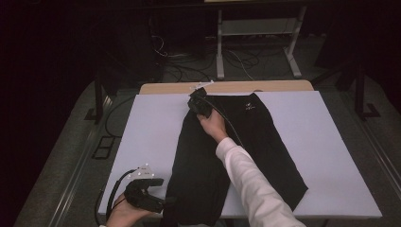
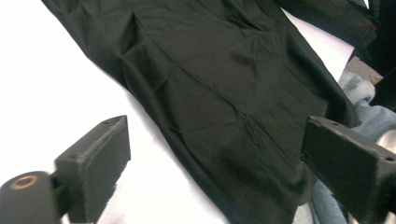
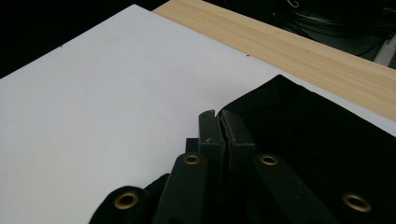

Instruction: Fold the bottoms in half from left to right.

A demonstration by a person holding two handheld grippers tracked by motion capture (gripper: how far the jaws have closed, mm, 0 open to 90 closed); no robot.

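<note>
Left tool (image 1: pixel 166 200): black two-jaw device with grey three-cornered plate and trailing cable, held in left hand (image 1: pixel 124 213) at near left corner of surface. Jaws spread wide, released, gripping nothing; near hem of garment lying between them without pad contact, as seen in left gripper view (image 2: pixel 212 163).

White sheet (image 1: pixel 146 132): flat rectangular covering over surface, bare at left and right of garment. Strip of light wooden surface (image 1: pixel 227 87) exposed along far edge.

Black fabric garment (image 1: pixel 265 146): smooth dark cloth with small white logo (image 1: pixel 249 107) near far edge, spread lengthwise down middle of white sheet, left part folded over centre, near end reaching front edge of surface. Creases and seams visible in left gripper view (image 2: pixel 210 84).

Right tool (image 1: pixel 194 101): black two-jaw device with cable, held in right hand (image 1: pixel 213 125), white sleeve (image 1: pixel 250 184) stretching across garment. Positioned at far left corner of garment. Jaws clenched together, pinching folded far corner of black fabric (image 3: pixel 299 126), seen close in right gripper view (image 3: pixel 219 126).

Pale blue cloth (image 2: pixel 369 107): soft heap beyond near edge of surface, right side of left gripper view.
</note>
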